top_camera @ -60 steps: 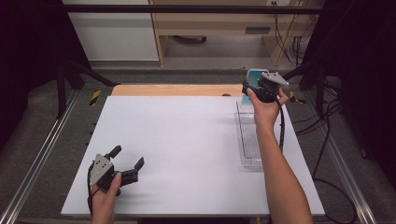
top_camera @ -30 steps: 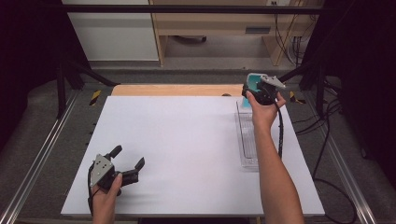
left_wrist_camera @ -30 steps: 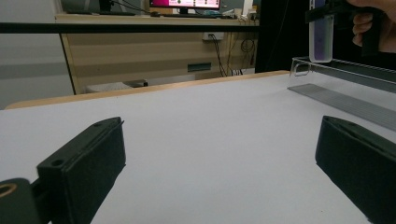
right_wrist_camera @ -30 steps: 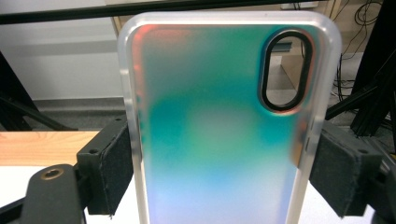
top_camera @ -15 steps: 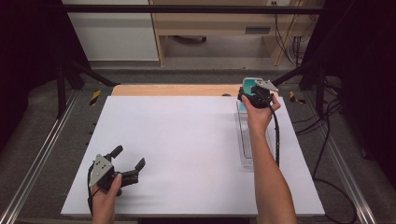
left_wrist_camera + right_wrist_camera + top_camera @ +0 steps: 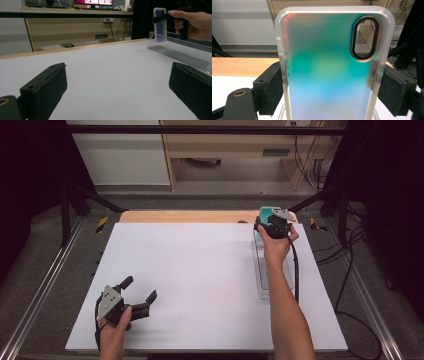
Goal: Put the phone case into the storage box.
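1. My right gripper (image 6: pixel 270 222) has its jaws clenched on the phone case (image 6: pixel 329 65) (upright, iridescent teal), held above the far end of the clear tray (image 6: pixel 263 287).
2. My left gripper (image 6: pixel 136 296) rests well apart from the clear tray, jaws released, at the desk's (image 6: pixel 200 265) near corner.

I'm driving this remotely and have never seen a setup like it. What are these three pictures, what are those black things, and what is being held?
There is no robot arm here: a person at a white table holds a two-jaw hand gripper in each hand. The high view looks down from above the person's side. The other two come from cameras riding on each gripper, looking along its black jaws. The left gripper rests near the table's front left corner, jaws open on nothing. The right gripper is at the far right, shut on a phone case, translucent with a teal-to-blue sheen and an oval camera cut-out, held upright by its sides. Below it on the table lies a clear plastic tray.
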